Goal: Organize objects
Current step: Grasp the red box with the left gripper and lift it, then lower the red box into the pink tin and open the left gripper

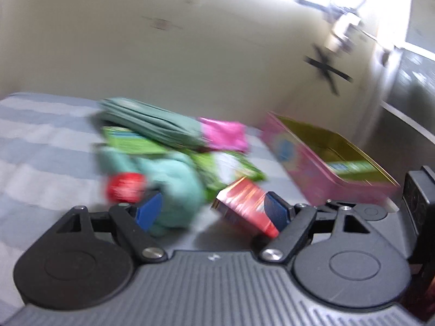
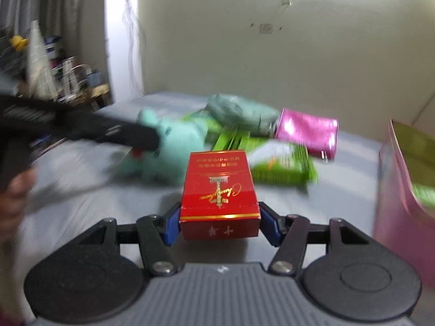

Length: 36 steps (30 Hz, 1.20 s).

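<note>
A red cigarette-style box (image 2: 218, 190) sits between the blue pads of my right gripper (image 2: 220, 225), which is shut on its two sides, low over the bed. In the left wrist view the same red box (image 1: 244, 209) lies tilted just by the right finger. My left gripper (image 1: 212, 213) stands open, its left pad beside a teal plush toy (image 1: 174, 184) with a red patch (image 1: 125, 187). From the right wrist view the left gripper (image 2: 81, 127) reaches in from the left over the plush (image 2: 168, 146). Both views are blurred.
An open pink tin (image 1: 326, 163) with a green packet inside stands to the right, also as the pink tin (image 2: 402, 190). Behind the plush lie green packets (image 2: 280, 163), a folded teal item (image 2: 242, 112) and a shiny pink pouch (image 2: 307, 131). Striped bed sheet (image 1: 40, 149), wall behind. A hand (image 2: 13, 198) shows at left.
</note>
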Each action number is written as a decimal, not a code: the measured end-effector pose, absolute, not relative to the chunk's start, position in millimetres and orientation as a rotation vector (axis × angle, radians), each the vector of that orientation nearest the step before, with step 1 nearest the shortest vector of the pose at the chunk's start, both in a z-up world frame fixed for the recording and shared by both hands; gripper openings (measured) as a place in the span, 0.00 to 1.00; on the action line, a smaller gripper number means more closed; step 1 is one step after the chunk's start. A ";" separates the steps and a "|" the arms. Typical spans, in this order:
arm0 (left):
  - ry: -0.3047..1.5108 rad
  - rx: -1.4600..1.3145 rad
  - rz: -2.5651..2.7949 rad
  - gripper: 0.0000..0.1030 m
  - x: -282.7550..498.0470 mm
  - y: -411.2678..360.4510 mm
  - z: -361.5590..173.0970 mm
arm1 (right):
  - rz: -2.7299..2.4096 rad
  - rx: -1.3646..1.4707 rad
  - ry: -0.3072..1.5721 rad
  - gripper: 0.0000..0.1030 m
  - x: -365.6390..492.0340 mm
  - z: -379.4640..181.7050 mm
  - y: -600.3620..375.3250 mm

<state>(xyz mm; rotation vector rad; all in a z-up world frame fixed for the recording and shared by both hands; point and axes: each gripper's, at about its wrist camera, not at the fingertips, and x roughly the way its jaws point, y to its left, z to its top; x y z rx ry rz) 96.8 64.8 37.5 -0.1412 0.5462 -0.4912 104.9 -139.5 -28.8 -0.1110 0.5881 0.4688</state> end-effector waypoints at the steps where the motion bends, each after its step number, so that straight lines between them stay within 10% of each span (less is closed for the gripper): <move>1: 0.559 -0.124 -0.521 0.81 95.7 55.8 35.7 | 0.475 -0.118 0.599 0.56 93.9 -29.3 -146.2; 8: 0.763 -0.012 -0.752 0.52 98.3 -26.8 3.7 | 0.393 -0.131 0.659 0.57 34.4 -38.3 -191.9; 13: 0.825 -0.050 -0.833 0.49 101.3 -58.1 -2.0 | 0.337 -0.085 0.632 0.71 8.9 -43.8 -214.4; 16: 0.820 -0.014 -0.823 0.49 97.6 -78.2 2.3 | 0.285 -0.083 0.603 0.56 3.0 -42.6 -223.0; 36: 0.540 0.078 -0.819 0.47 187.1 -212.1 84.7 | 0.107 0.004 0.451 0.56 106.5 39.2 -355.5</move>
